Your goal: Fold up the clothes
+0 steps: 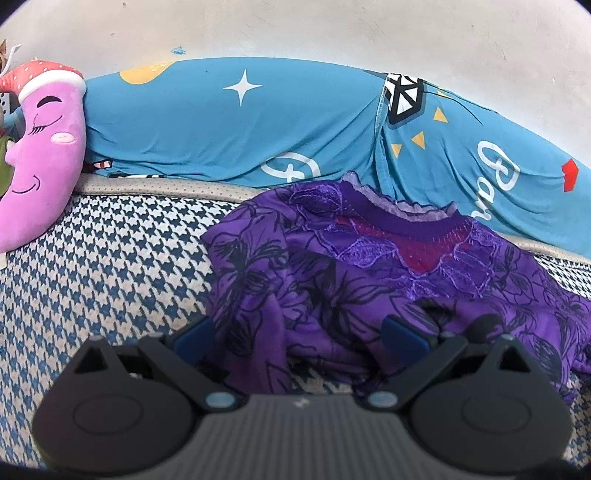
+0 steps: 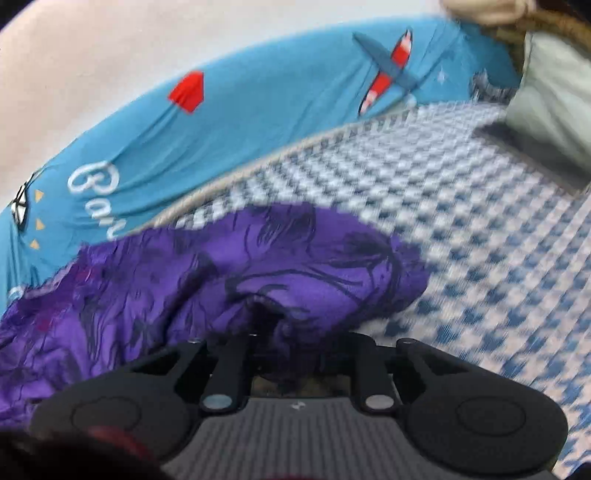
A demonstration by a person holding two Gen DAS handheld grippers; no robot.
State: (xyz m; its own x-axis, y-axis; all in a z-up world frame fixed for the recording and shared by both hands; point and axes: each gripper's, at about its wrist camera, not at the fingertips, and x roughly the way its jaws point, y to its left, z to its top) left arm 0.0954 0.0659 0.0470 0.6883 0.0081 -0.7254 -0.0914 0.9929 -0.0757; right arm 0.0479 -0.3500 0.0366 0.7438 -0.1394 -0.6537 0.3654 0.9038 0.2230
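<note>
Left gripper (image 1: 299, 332): jaws standing wide apart, blue fingers (image 1: 402, 334) showing on either side of a hanging fold of the purple garment (image 1: 369, 273). The fabric is lying between the fingers, but neither one is visibly pressing on it. The gripper is pointing downward at the near edge of the cloth.

Right gripper (image 2: 271, 332): jaws drawn close together, fingertips buried in a bunched ridge of the same garment. The cloth is puckering around the tips, so the gripper is clamping the fabric at its right-hand end. This view is blurring noticeably.

The garment is a purple floral piece with black line print, a frilled neckline and a red-pink mesh panel near the collar. It is lying crumpled and unfolded on the houndstooth cover (image 1: 110, 266), a blue-and-white patterned surface. Its collar end is sitting near the far edge of that surface, touching or overlapping the blue bolster (image 1: 229, 125) in the left view.

The blue bolster is running along the back, against a pale wall (image 1: 332, 29), and is printed with stars, triangles, white script and red shapes. A pink moon-shaped plush (image 1: 40, 166) with a closed-eye face is leaning at the far left. In the right view, a pale cushion (image 2: 554, 96) is sitting at the far right corner.
</note>
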